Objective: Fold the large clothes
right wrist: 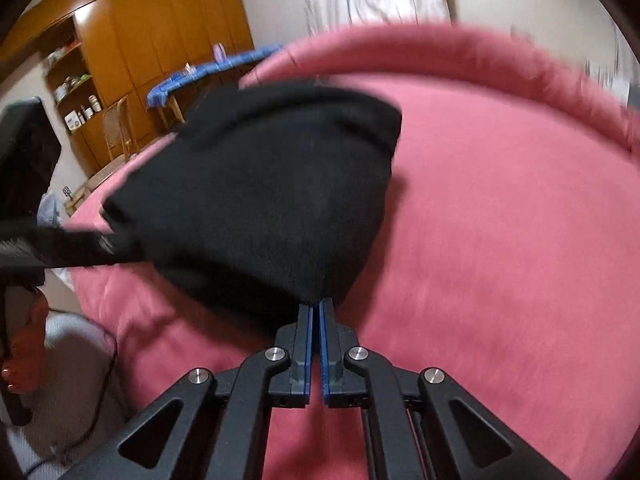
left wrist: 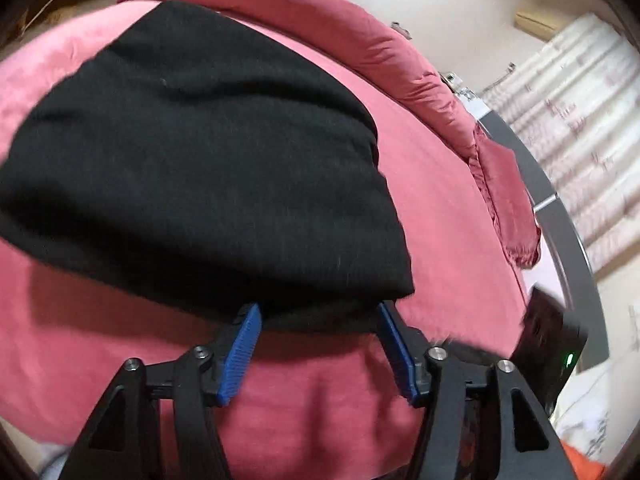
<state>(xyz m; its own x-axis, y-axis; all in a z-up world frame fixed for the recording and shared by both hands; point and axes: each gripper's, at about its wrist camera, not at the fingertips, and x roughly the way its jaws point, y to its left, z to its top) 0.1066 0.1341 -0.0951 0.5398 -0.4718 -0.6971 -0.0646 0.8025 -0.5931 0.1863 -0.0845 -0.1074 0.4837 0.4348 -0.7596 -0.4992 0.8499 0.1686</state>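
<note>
A black garment (left wrist: 192,168) lies folded on a pink bed (left wrist: 440,208). My left gripper (left wrist: 318,312) is open, its blue fingers (left wrist: 240,352) set wide at the garment's near edge, with the cloth between the tips. In the right wrist view the black garment (right wrist: 260,188) is lifted at its near corner. My right gripper (right wrist: 316,304) is shut on that corner. The left gripper's dark body (right wrist: 60,248) reaches the garment from the left in this view.
A rolled pink duvet (left wrist: 400,60) lines the far bed edge. A dark device with a green light (left wrist: 556,344) sits at the right. Wooden cupboards (right wrist: 152,40), a chair (right wrist: 118,128) and a blue-covered table (right wrist: 208,72) stand beyond the bed. Curtains (left wrist: 580,120) hang at the right.
</note>
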